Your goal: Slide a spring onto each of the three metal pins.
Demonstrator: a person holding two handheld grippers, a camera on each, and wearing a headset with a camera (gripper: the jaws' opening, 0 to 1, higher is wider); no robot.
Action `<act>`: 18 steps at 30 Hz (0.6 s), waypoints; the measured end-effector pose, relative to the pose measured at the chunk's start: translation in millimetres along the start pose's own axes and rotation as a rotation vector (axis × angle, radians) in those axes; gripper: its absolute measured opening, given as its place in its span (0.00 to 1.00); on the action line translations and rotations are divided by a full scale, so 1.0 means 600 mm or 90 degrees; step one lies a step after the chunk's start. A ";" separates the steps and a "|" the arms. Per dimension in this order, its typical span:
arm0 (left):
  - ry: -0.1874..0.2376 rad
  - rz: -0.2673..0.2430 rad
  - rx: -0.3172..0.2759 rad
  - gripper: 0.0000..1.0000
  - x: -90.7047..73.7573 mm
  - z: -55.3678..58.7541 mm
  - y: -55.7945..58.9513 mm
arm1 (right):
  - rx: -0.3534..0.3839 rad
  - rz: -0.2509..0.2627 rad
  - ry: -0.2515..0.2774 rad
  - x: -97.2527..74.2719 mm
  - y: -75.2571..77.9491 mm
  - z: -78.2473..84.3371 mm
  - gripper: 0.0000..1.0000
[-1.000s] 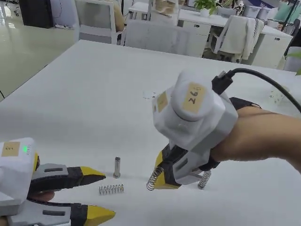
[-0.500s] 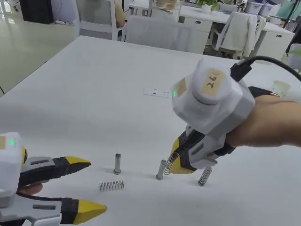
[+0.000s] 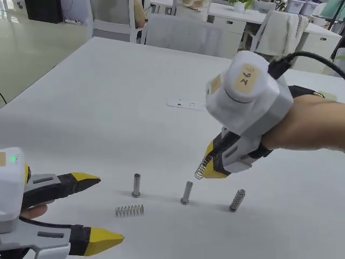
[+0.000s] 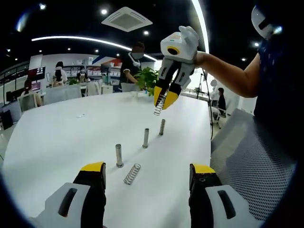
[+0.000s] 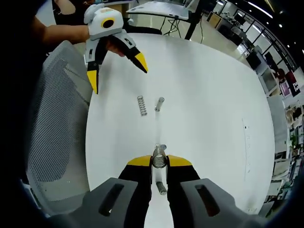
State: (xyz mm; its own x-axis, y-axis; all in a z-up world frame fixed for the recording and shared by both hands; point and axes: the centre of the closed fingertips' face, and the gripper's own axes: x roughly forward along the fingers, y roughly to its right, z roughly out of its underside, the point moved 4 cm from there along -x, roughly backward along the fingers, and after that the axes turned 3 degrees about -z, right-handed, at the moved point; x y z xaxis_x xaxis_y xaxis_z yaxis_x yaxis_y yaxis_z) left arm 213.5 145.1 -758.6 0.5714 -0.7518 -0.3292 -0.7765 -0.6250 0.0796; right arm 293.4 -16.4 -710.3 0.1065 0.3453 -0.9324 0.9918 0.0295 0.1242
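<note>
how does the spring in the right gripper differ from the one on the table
The held spring is clamped in the right gripper, up off the table and steeply tilted; the loose spring lies flat on it. The held spring hangs near the middle pin, the loose spring by the left pin. Both are thin metal coils, neither on a pin.

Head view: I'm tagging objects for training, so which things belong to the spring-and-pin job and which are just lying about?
Job: left pin, middle pin, both bare; loose spring lying flat; held spring in right gripper; upright spring, seemingly already fitted; left gripper, open.
Lying about: white strip on the table; chairs behind.
</note>
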 end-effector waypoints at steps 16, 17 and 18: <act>0.000 -0.008 -0.006 0.71 -0.006 0.003 -0.004 | 0.009 -0.035 -0.027 0.047 0.021 0.005 0.08; 0.000 -0.009 -0.006 0.71 -0.006 0.004 -0.004 | 0.009 -0.036 -0.028 0.048 0.021 0.005 0.08; 0.000 -0.009 -0.007 0.71 -0.006 0.004 -0.005 | 0.008 -0.037 -0.031 0.050 0.022 0.005 0.08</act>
State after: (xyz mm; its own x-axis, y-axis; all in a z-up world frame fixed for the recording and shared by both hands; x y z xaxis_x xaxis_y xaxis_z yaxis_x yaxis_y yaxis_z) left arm 212.9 150.2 -759.8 0.5819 -0.7429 -0.3309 -0.7656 -0.6377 0.0853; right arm 309.8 -8.1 -737.8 0.0518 0.2974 -0.9533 0.9972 0.0358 0.0654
